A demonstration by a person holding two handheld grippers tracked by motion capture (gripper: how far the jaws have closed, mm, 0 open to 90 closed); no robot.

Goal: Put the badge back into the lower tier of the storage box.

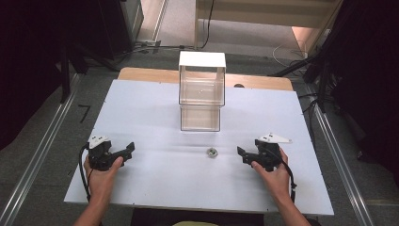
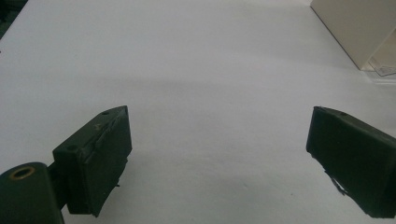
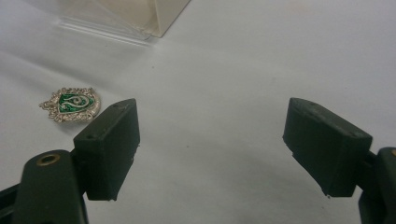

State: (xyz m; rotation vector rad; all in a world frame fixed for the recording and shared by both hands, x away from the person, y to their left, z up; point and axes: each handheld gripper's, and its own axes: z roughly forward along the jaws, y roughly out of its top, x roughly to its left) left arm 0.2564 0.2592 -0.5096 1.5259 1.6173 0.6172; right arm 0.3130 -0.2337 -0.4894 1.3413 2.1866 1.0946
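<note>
A small silver badge with a green centre [image 1: 212, 152] lies on the white table [image 1: 155, 117], in front of a clear box. In the right gripper view the badge [image 3: 71, 104] sits just beyond my left jaw. My right gripper [image 1: 240, 153] rests on the table to the right of the badge, open and empty [image 3: 210, 140]. My left gripper [image 1: 131, 148] rests at the front left, open with bare table between its jaws [image 2: 217, 149]. A clear two-tier box with a white top [image 1: 202, 92] stands at the table's middle back.
The clear box's corner [image 2: 359, 32] shows at the upper right of the left gripper view, and its base [image 3: 126, 18] at the top of the right gripper view. Metal rails [image 1: 42, 141] flank the table. Cables [image 1: 287, 56] lie on the floor behind.
</note>
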